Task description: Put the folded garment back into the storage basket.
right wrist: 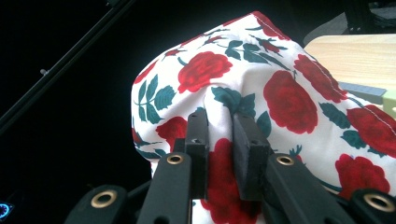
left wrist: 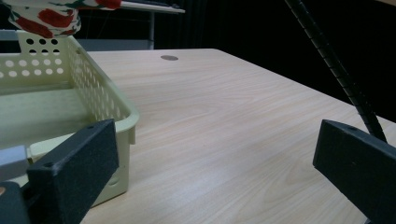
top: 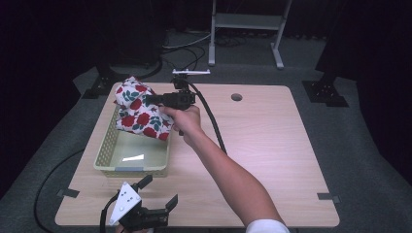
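right gripper (top: 151, 99) is held up over the far end of the basket (top: 108, 145), jaws pinched together on a fold of the rose-print cloth (top: 138, 109). in the right gripper view the right gripper (right wrist: 219, 135) has both black jaws squeezing a ridge of the cloth (right wrist: 280, 93) between them, fabric bulging up and out past the tips and hanging down on both sides. cloth is white with red roses and green leaves, bunched, lifted; its lower part hangs just above or inside the basket's far end, cannot tell if it touches the rim. the person's hand (top: 183, 119) grips the right gripper from behind, forearm running back toward the near right edge of the table (top: 262, 145), black cable (top: 211, 119) trailing off the gripper beside the arm.

left gripper (top: 158, 193) sits low at the near edge of the table, just nearer than the basket's near wall, jaws spread wide apart with nothing between them, grey three-cornered plate (top: 125, 200) on top. in the left gripper view the two jaws stand far apart over bare wood, left gripper (left wrist: 215, 163); basket (left wrist: 100, 100) corner is just ahead of the one jaw, pale yellow-green with punched holes, inside looks bare. cloth (left wrist: 51, 16) hangs above the basket's far end. round hole (left wrist: 169, 58) in the tabletop well ahead; ribbed cable (left wrist: 334, 70) crosses near the other jaw.
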